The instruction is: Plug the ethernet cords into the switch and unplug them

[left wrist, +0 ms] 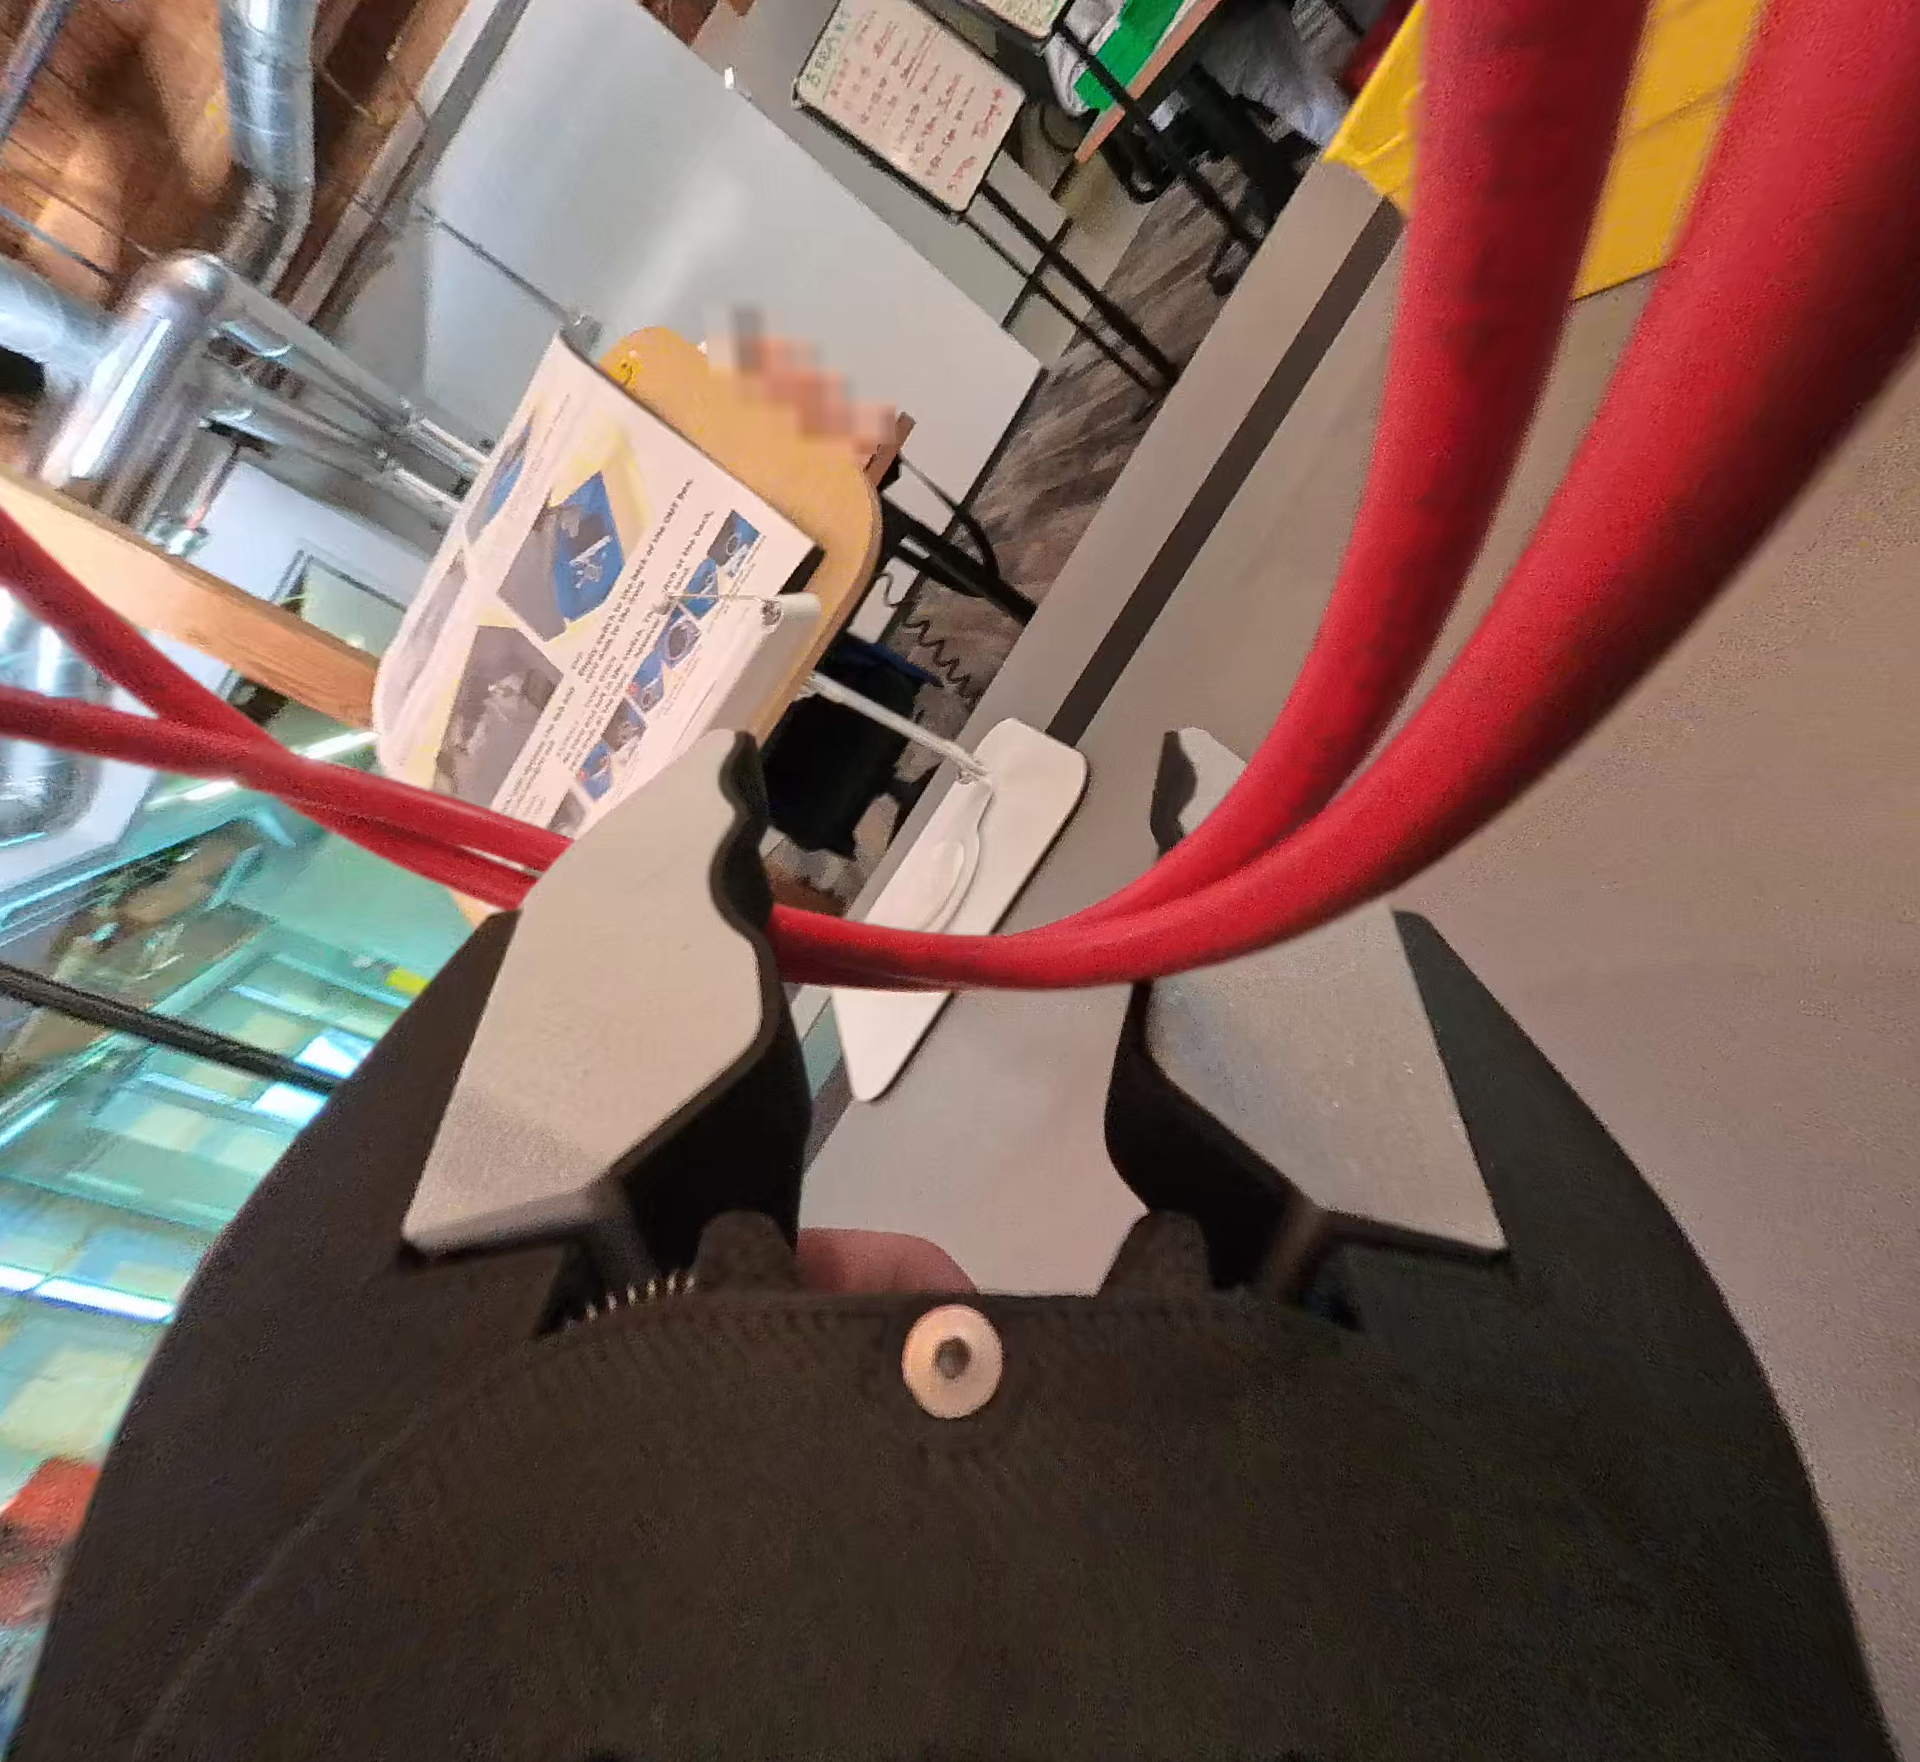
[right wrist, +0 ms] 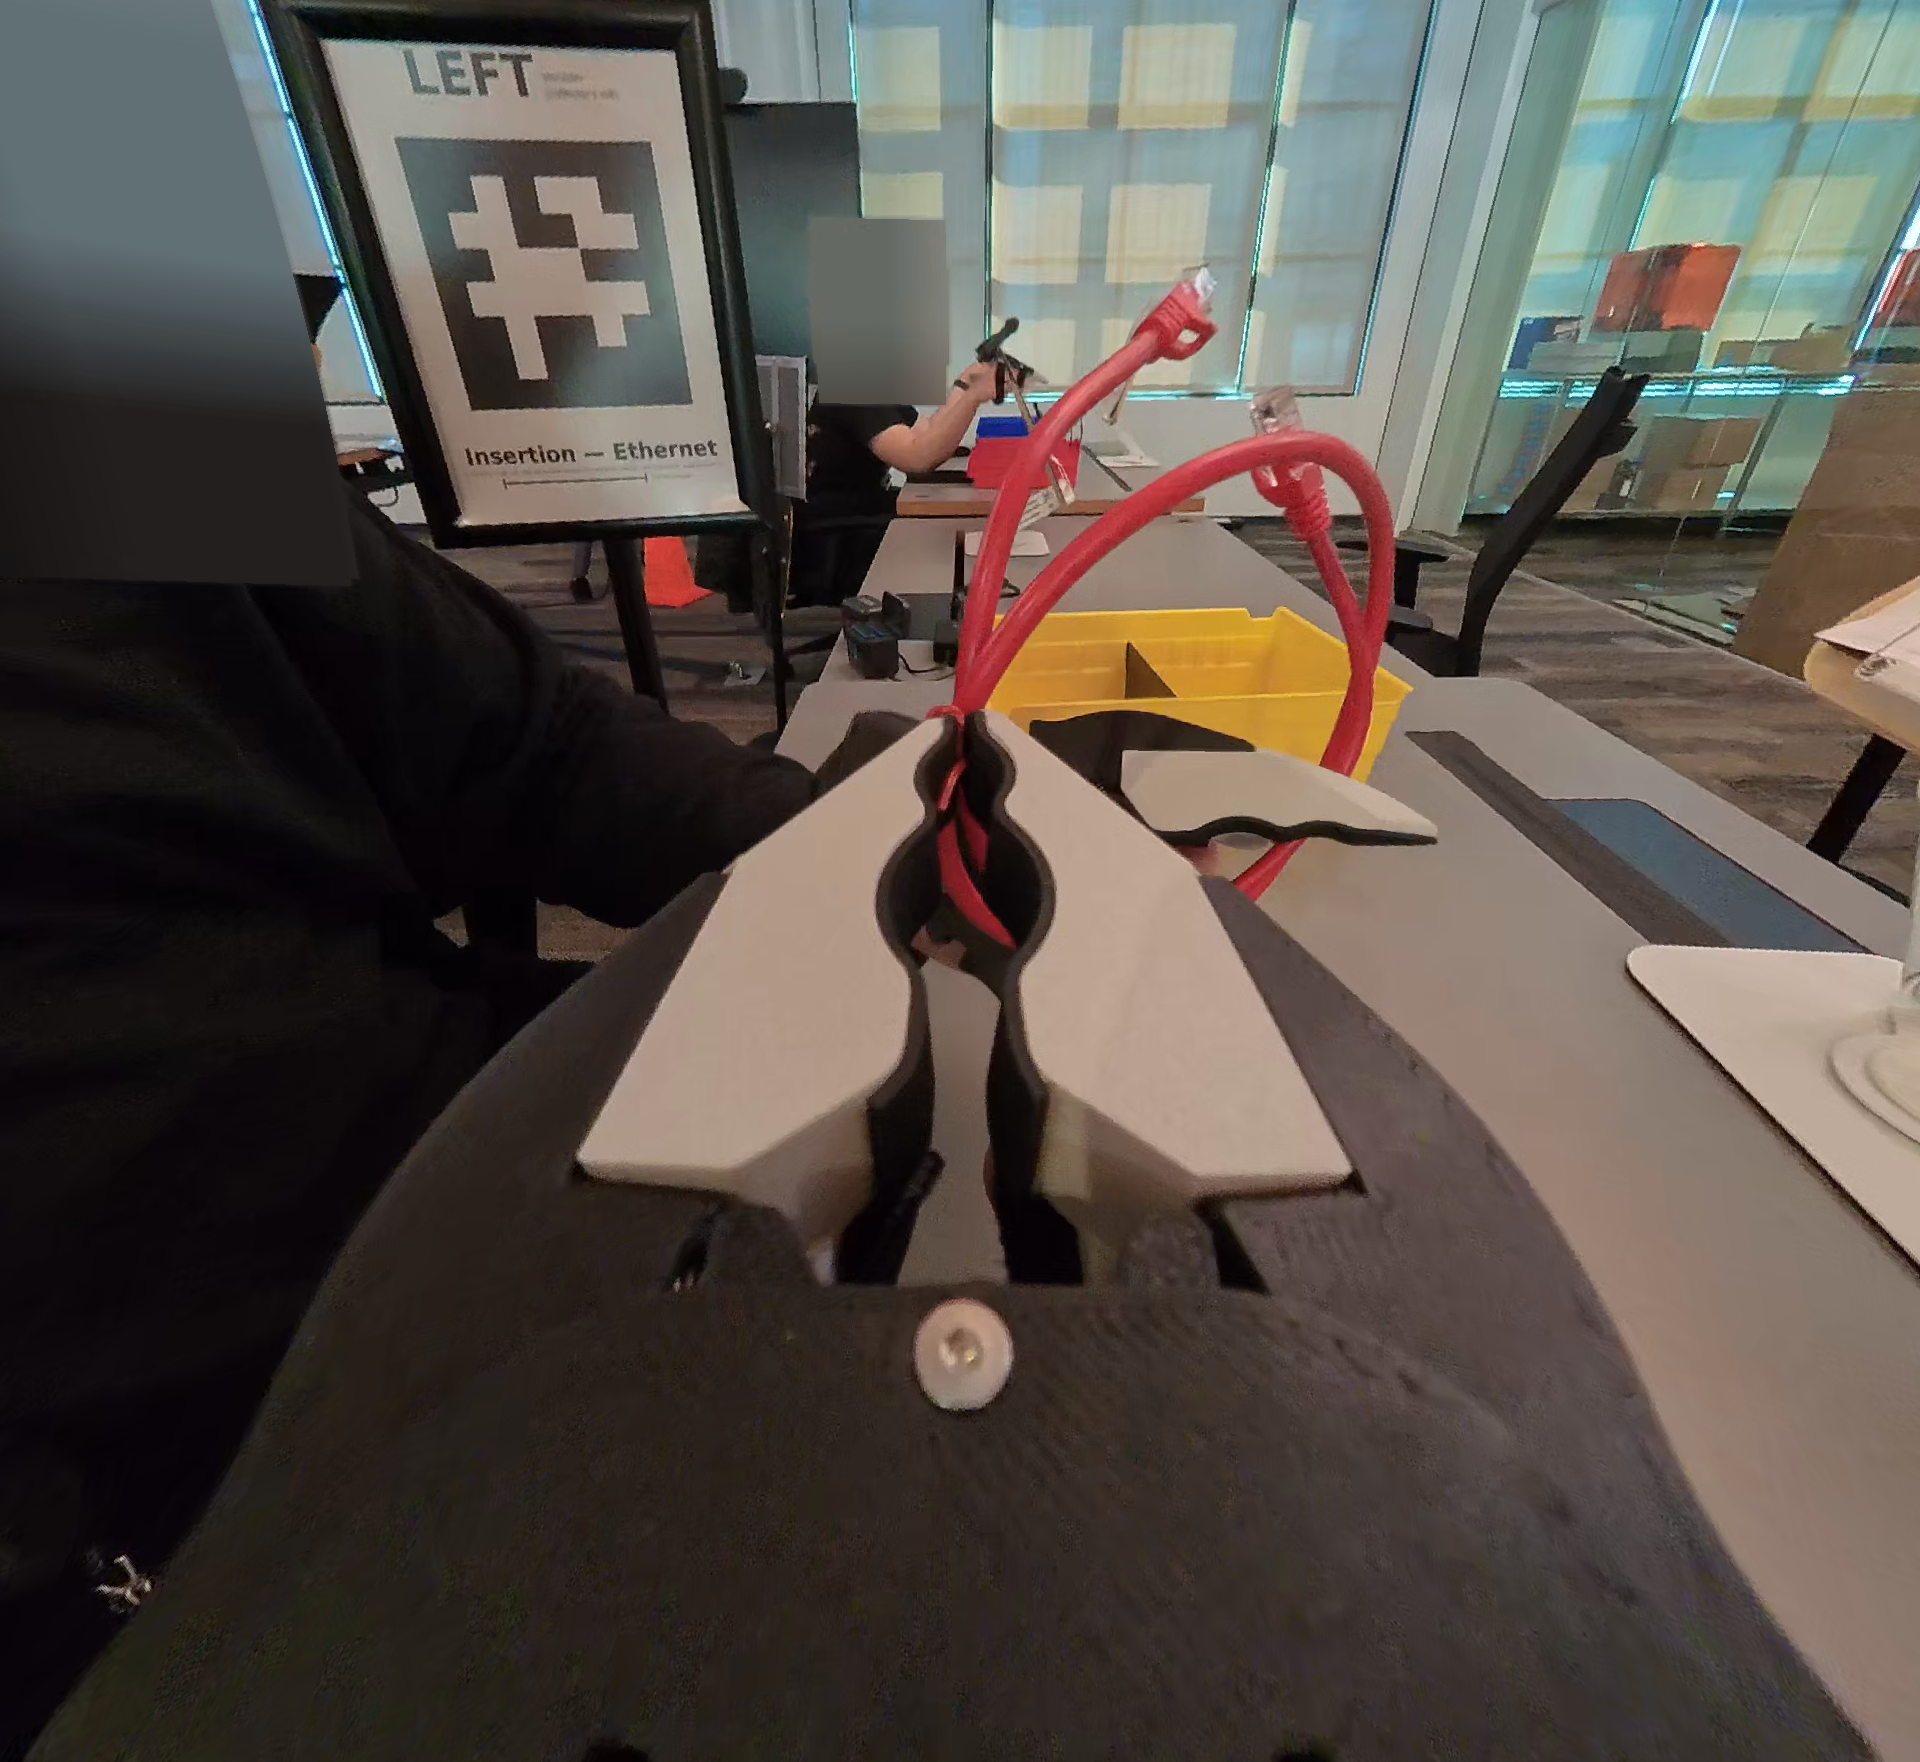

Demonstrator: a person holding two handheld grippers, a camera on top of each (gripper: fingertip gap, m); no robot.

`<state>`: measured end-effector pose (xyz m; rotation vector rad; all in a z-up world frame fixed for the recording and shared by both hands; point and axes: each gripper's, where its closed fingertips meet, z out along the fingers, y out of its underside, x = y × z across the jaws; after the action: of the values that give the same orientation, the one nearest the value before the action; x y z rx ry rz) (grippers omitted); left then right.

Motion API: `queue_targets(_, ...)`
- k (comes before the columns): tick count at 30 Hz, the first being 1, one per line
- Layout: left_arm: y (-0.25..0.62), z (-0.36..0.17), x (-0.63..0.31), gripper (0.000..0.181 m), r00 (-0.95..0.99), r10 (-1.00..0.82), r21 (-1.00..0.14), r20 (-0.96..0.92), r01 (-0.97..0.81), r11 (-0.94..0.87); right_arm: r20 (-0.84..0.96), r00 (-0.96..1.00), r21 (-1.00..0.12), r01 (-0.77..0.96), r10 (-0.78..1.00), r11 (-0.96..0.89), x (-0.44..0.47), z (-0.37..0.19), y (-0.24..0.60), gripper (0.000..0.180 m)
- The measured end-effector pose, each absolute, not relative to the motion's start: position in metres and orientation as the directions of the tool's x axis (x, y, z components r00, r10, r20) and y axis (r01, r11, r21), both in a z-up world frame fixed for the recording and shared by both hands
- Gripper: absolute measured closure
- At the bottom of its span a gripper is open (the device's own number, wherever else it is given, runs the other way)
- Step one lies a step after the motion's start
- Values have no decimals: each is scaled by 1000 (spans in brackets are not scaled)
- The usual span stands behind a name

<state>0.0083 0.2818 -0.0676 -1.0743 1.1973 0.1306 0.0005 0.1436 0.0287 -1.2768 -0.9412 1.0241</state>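
Two red ethernet cords [right wrist: 1081,424] are pinched together in my right gripper [right wrist: 961,730], which is shut on them above the grey table [right wrist: 1507,1141]. They loop up and right, with clear plugs at the free ends, one high [right wrist: 1187,307] and one lower [right wrist: 1276,416]. My left gripper [left wrist: 961,777] is open; the cords [left wrist: 1039,962] run across the gap between its fingers, touching neither pad clearly. It also shows in the right wrist view [right wrist: 1268,803], just beyond my right gripper. No switch is in view.
A yellow divided bin [right wrist: 1226,663] stands behind the grippers. A white mat [right wrist: 1756,1037] with a clear object lies at the right. A framed sign on a stand [right wrist: 520,258] is at the back left. A white stand base [left wrist: 997,829] holds a printed sheet [left wrist: 582,611]. The gap from one gripper's tips to the other's is roughly 15 cm.
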Motion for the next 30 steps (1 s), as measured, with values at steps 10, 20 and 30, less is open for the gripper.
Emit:
queue_targets(10,256,-61,15,123,376,-658,-757,-653,-365,542,-36,369,-979,-200,929,41,21,48,155,180)
queue_targets(20,202,-89,8,118,-152,-986,-963,-68,-249,105,-142,456,-965,-262,878,-20,47,40,179,180)
queue_targets(30,196,-81,-32,103,-345,-894,-942,286,-273,-196,-184,462,-957,-286,868,-51,52,35,185,180)
